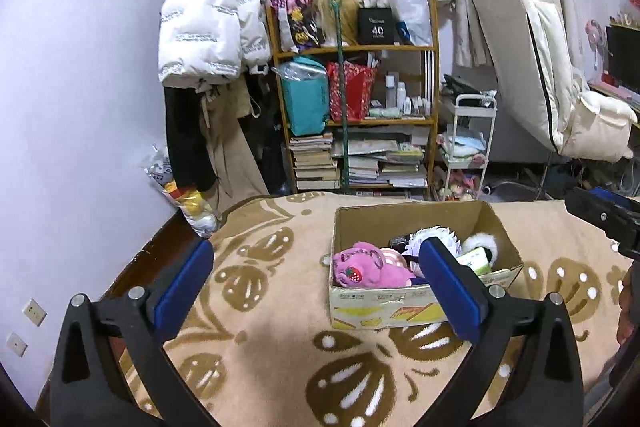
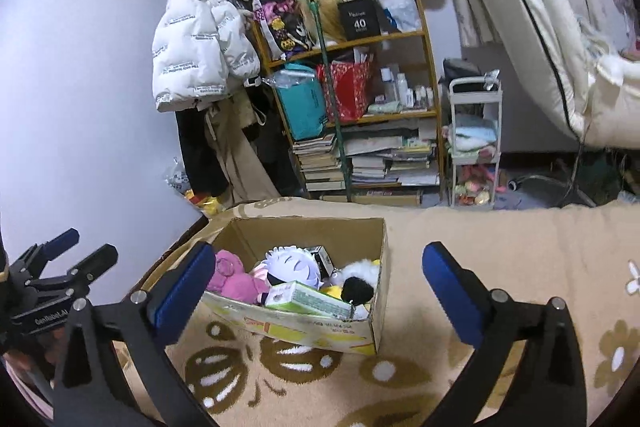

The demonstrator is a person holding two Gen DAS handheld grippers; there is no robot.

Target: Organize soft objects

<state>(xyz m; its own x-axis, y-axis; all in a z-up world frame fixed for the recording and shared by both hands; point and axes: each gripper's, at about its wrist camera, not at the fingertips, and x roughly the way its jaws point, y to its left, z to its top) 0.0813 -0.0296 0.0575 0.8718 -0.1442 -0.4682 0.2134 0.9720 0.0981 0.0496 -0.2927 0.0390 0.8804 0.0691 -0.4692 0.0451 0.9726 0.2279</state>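
A cardboard box (image 1: 404,307) stands on the beige patterned blanket (image 1: 272,347); it also shows in the right wrist view (image 2: 304,327). Inside lie a pink plush (image 1: 360,269), a white round-faced plush (image 2: 294,265), a black-and-white plush (image 2: 358,285) and a green-and-white packet (image 2: 308,299). My left gripper (image 1: 316,267) is open and empty, held in front of the box's left side. My right gripper (image 2: 318,271) is open and empty, with the box between its left finger and the middle. The left gripper also shows at the left edge of the right wrist view (image 2: 60,267).
A wooden shelf (image 1: 352,47) with bags, bottles and stacked books stands behind the bed. A white jacket (image 1: 208,15) hangs at the left. A small white cart (image 1: 468,143) and a leaning mattress (image 1: 532,47) are at the right.
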